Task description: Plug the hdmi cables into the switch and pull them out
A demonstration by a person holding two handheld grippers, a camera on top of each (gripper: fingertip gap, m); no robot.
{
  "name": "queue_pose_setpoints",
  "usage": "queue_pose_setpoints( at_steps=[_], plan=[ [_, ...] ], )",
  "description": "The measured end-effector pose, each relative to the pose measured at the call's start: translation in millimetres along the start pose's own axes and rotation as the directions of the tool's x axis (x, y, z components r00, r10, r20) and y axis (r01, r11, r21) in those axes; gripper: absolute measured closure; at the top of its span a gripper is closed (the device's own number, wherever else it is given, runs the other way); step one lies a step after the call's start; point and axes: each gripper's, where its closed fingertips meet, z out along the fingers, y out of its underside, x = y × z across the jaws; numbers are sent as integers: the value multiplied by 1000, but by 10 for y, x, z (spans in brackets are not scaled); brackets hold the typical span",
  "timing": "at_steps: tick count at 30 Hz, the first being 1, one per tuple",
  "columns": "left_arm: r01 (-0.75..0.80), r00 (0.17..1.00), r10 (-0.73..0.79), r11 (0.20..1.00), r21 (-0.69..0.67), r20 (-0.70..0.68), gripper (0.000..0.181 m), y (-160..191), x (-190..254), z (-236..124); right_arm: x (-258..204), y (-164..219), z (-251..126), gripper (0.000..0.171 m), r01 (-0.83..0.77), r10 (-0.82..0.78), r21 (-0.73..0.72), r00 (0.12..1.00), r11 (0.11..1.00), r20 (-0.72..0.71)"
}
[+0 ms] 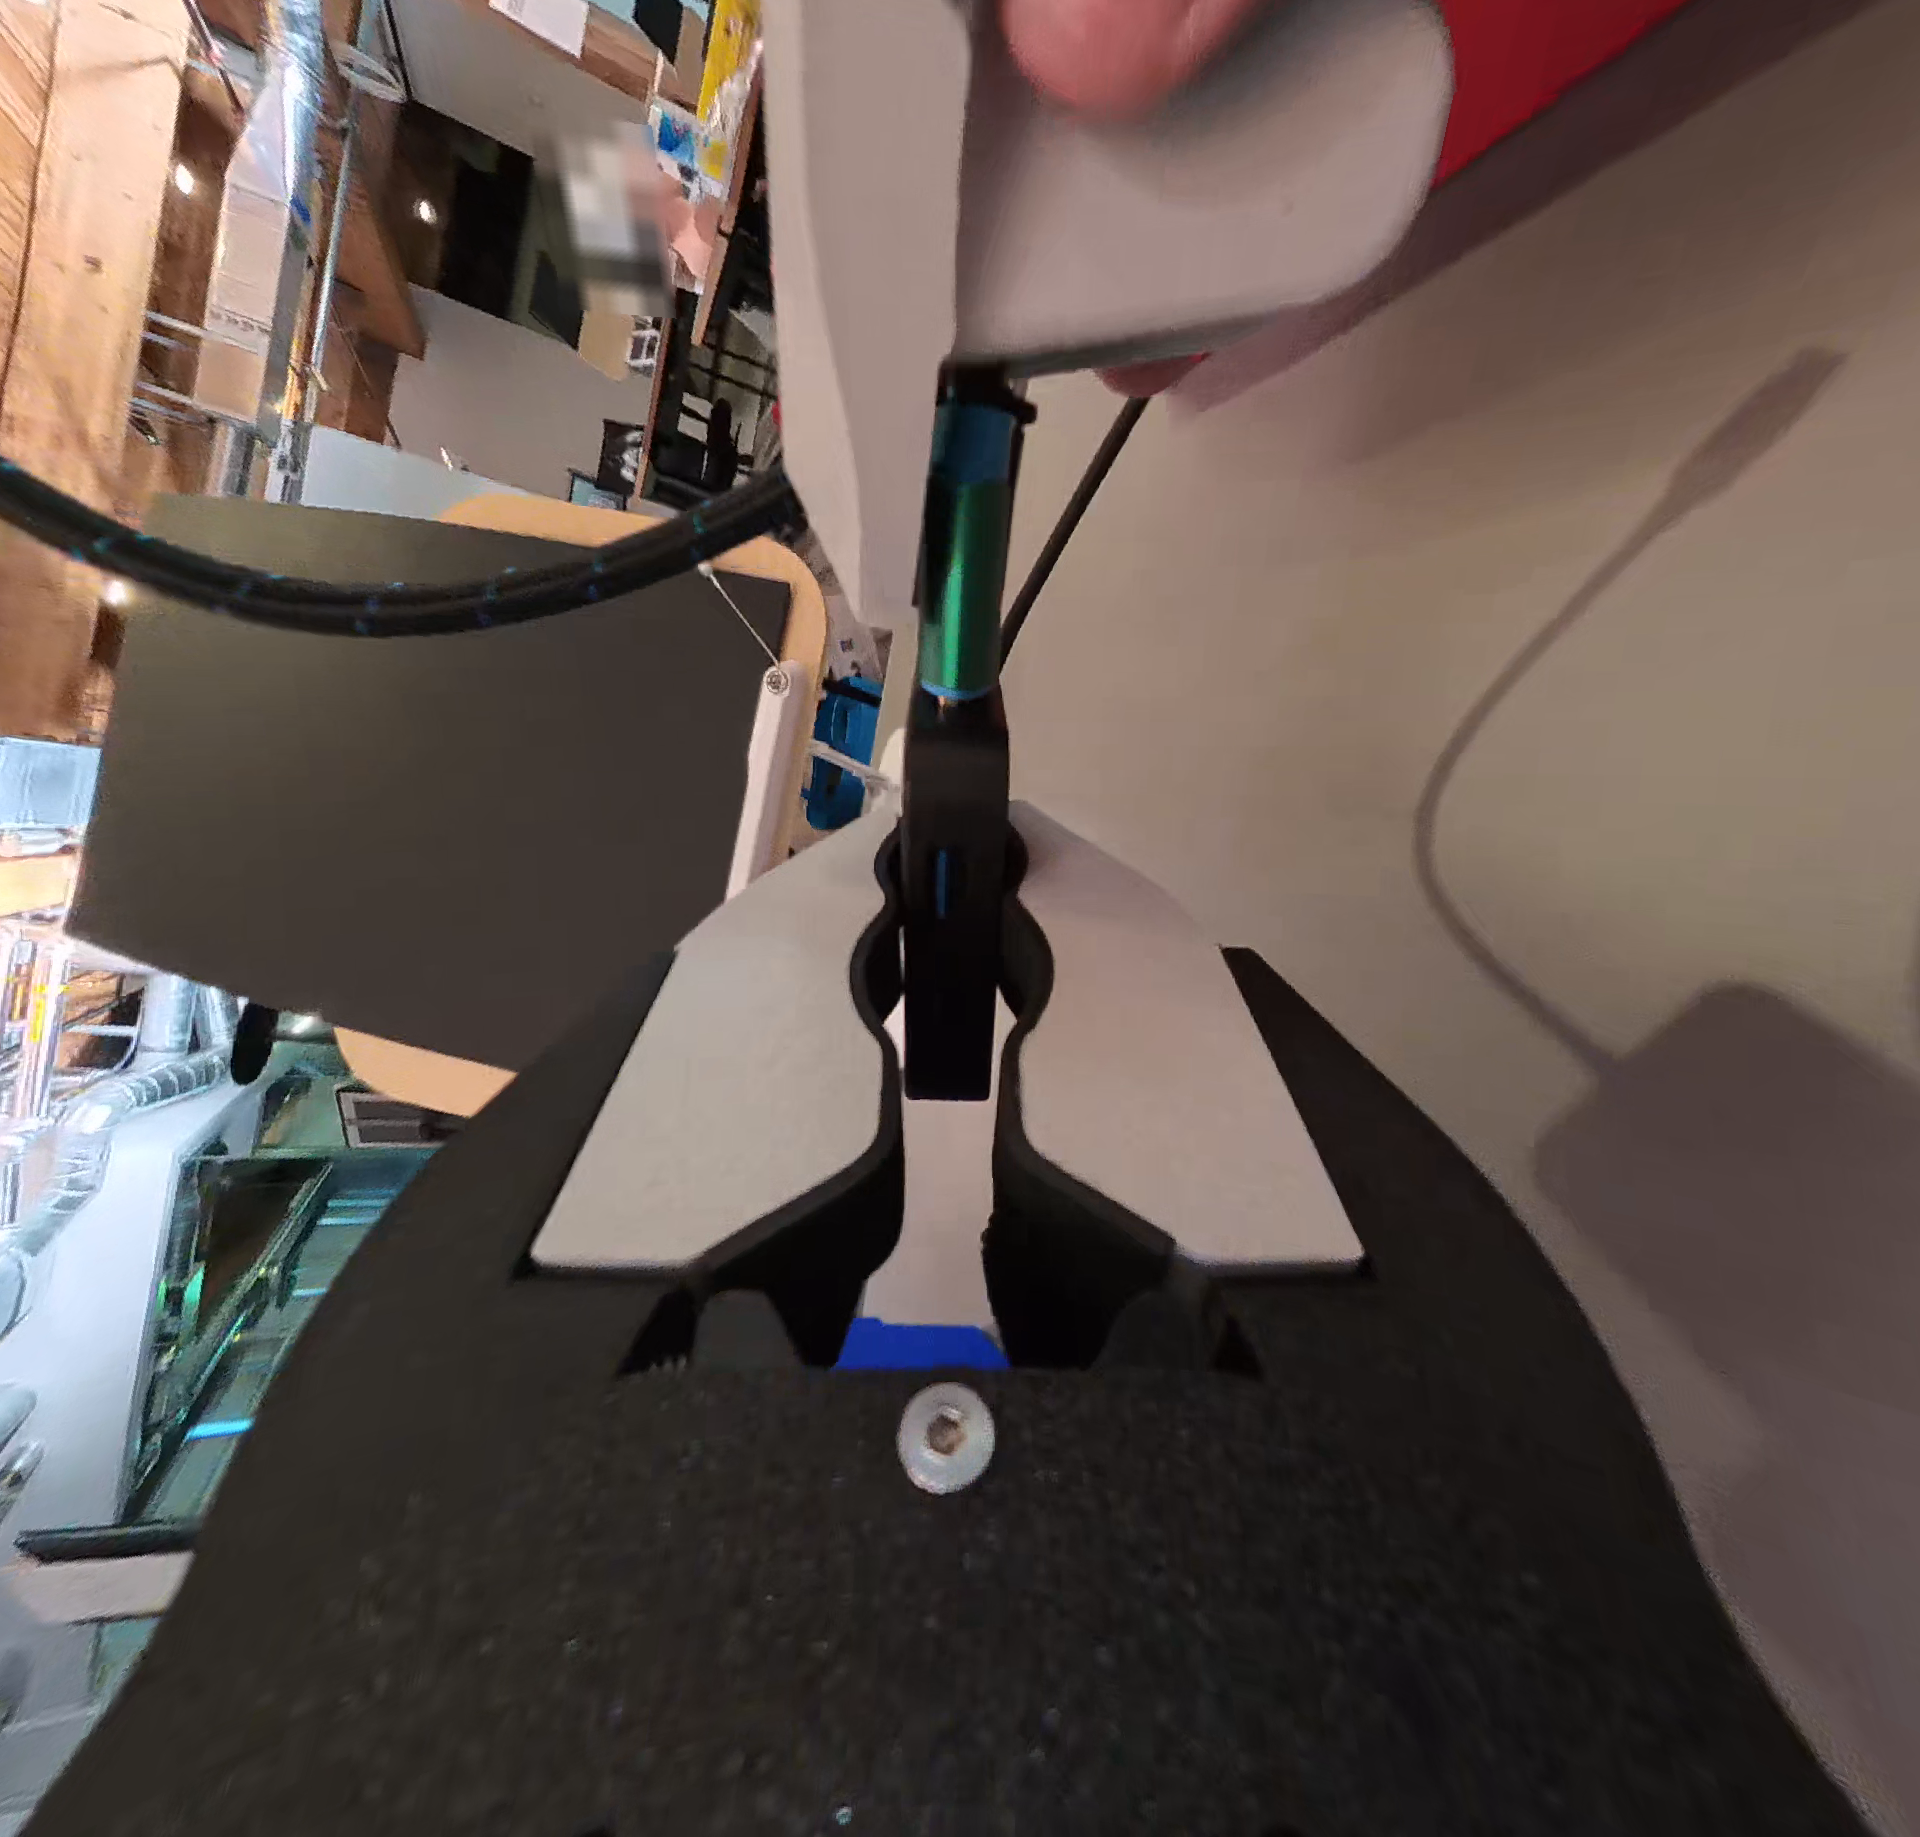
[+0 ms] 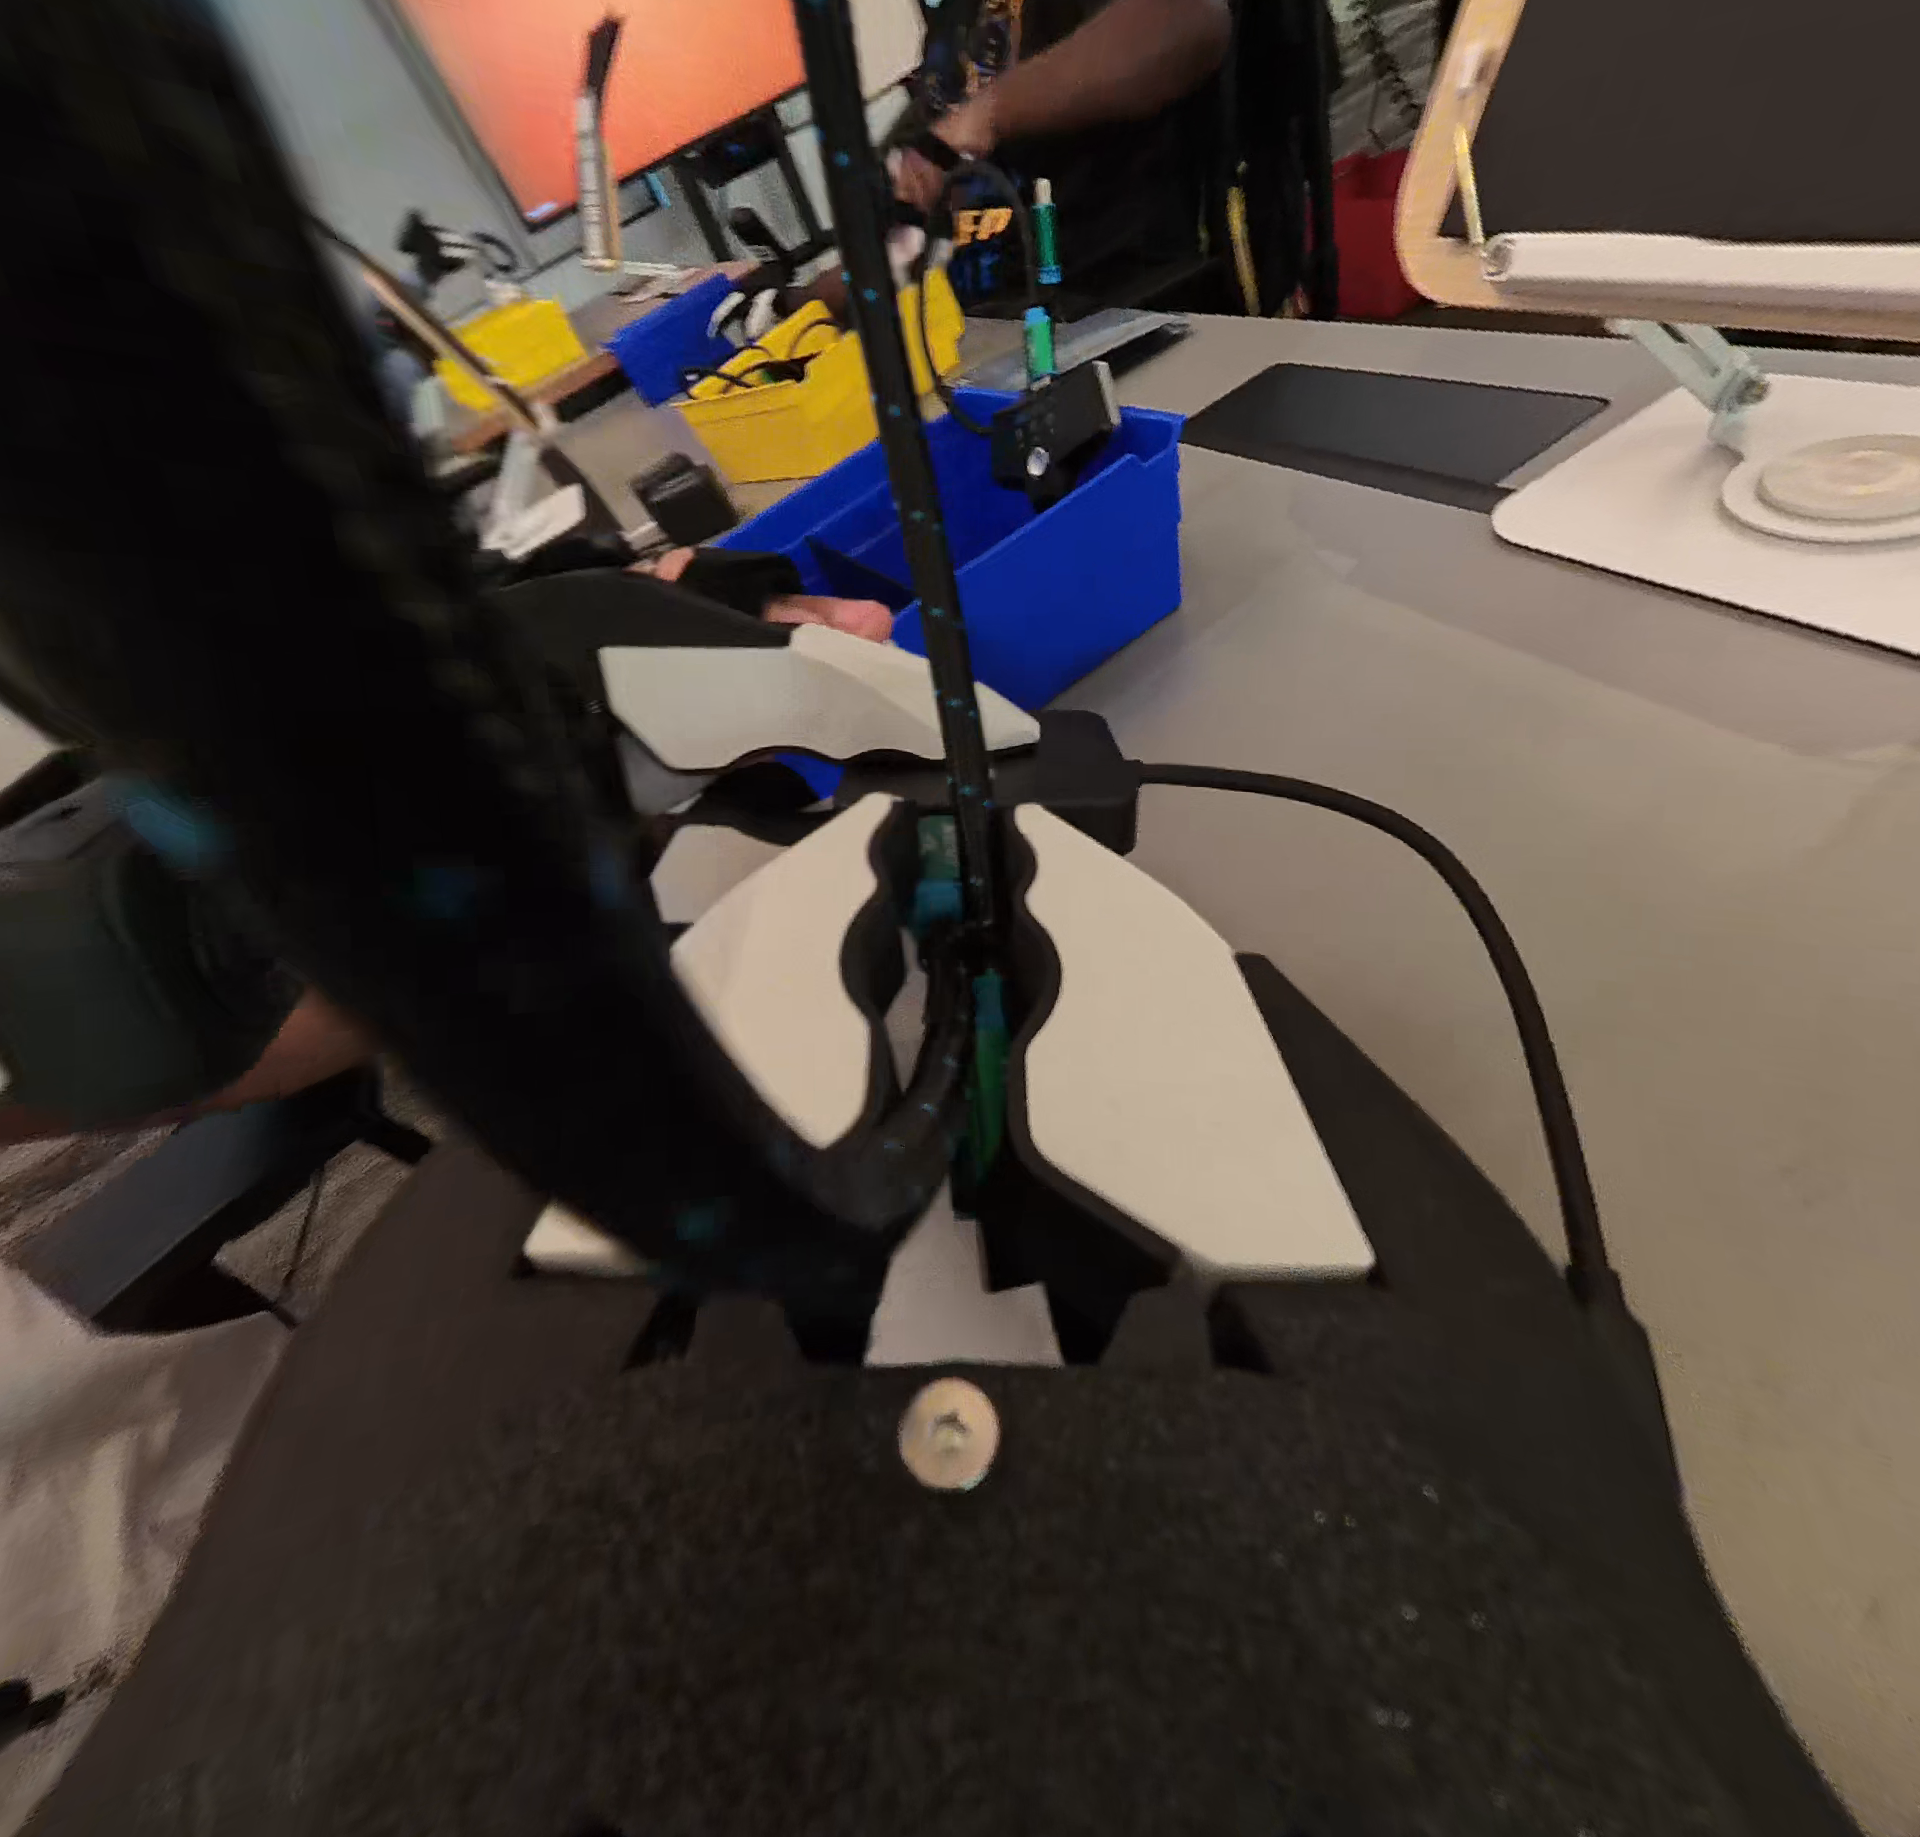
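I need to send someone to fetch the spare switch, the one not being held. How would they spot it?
Find the grey table, then the blue bin nearest the monitor stand. The spare switch is the small black box leaning on the bin's rim, a green plug sticking up from it.

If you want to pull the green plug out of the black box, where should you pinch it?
Pinch the green plug on its stiff metal shell, not the braided cable. Close on its two flat sides, as the right gripper does now, and probably pull straight back while the left gripper holds the switch.
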Motion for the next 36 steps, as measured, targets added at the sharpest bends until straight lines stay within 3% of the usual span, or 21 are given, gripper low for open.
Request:
queue_pose_setpoints(
  at_steps=[4, 12, 18, 36],
  plan=[
    [-26, 999, 26, 1000, 16, 19, 168, 48, -57, 16, -33, -24, -59, 135, 7, -7, -9, 997, 1000, 71],
    [22, 1000, -23, 999, 29, 8, 168, 9, -43, 60, 25, 16, 17, 148, 62, -62, 12, 998, 998, 10],
    [33, 999, -33, 999, 4, 32, 168, 64, -49, 60, 52, 38, 53, 140, 55, -55, 18, 998, 998, -4],
    [51, 993, -51, 999, 1, 104, 168, 60, -2, 43, 3, 110, 120, 150, 106, -108, -38, 992, 994, -61]
  ],
)
